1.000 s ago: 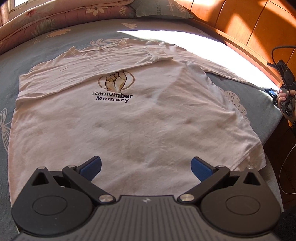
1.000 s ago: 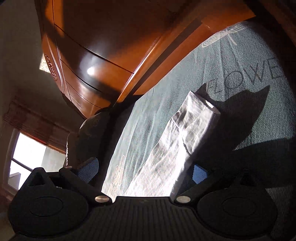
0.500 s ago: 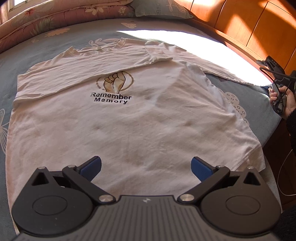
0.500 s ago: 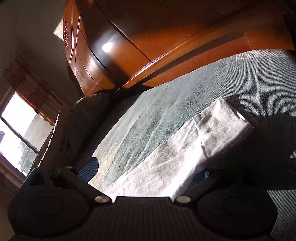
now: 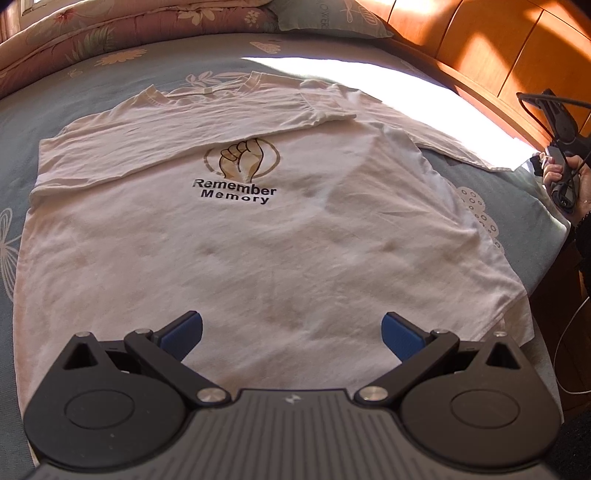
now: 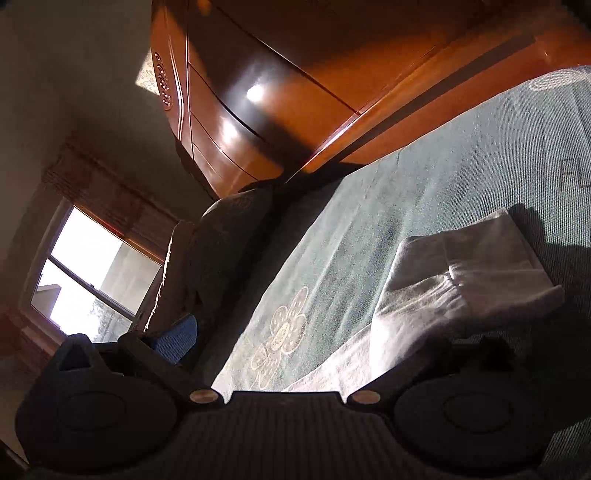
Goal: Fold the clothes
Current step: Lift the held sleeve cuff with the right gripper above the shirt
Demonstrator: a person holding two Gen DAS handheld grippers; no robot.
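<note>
Left gripper wide, level above T-shirt hem; right gripper tilted sideways over sleeve (apparently spread).

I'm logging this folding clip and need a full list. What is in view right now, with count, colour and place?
T-shirt: one, white, black "Remember Memory" print, spread flat on the bed; one sleeve folded across the chest, the other sleeve lying out on the cover.
Bed cover: one, grey-blue with pale flowers, under the shirt.
Quilt: one, pink floral, at the far end of the bed.
Pillow: one, grey-green, far end beside the quilt.
Wooden panelling: orange-brown, along the bed's right side.
Window: one, bright, far left in the right wrist view.
Left gripper: black with blue pads, open over the hem.
Right gripper: black, open at the sleeve.
Hand: one, holding the right gripper's handle.
</note>
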